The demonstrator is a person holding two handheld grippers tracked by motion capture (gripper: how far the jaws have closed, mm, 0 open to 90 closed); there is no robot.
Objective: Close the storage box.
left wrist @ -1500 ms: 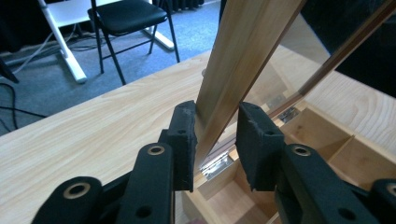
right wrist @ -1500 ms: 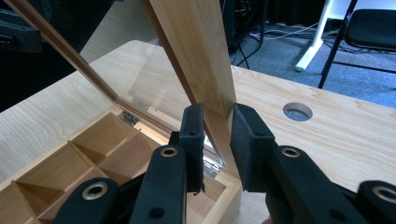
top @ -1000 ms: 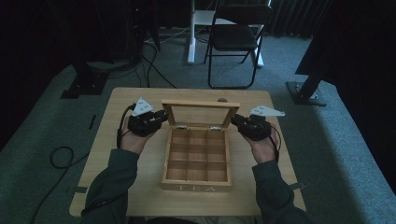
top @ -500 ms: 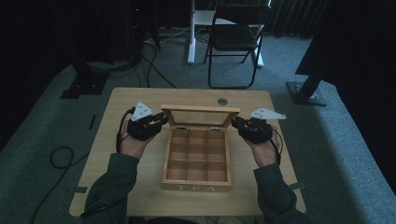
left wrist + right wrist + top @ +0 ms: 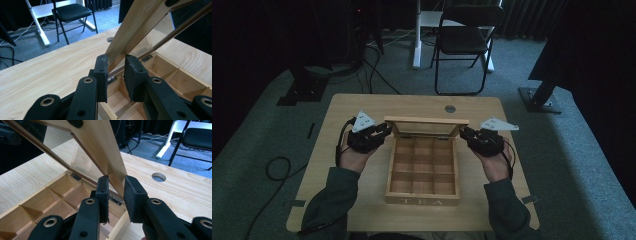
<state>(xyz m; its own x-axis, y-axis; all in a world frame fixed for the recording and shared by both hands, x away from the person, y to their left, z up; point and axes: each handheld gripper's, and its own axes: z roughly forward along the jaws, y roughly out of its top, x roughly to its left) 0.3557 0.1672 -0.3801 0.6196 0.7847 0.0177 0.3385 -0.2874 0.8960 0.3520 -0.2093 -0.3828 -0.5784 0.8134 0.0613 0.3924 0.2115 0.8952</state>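
- Two forearms in dark sleeves come in over the near edge of the desk [image 5: 362, 107], one on each side of a wooden tea box [image 5: 422, 170].
- Nearest the onlooker, the box's front wall carries the letters "TEA"; the box sits at the middle of the desk, closer to the near edge than the far one.
- Nine bare compartments, in a three-by-three grid of wooden dividers, lie open to view inside it.
- At the box's far left corner, the left gripper [image 5: 115, 67] has its jaws drawn in on the left side rail of the raised lid [image 5: 426, 125], the wood held between the pads.
- At the far right corner, the right gripper [image 5: 116, 186] grips the lid's right side rail the same way, its jaws narrowed onto the frame.
- Between them the lid stands tilted up on its hinges along the box's back edge, a wooden frame around a clear pane.
- Beyond the lid, a round cable hole [image 5: 450, 108] sits near the desk's far edge.
- Farther off on the grey carpet stands a black folding chair [image 5: 464, 42], beside a white stand [image 5: 419, 35].
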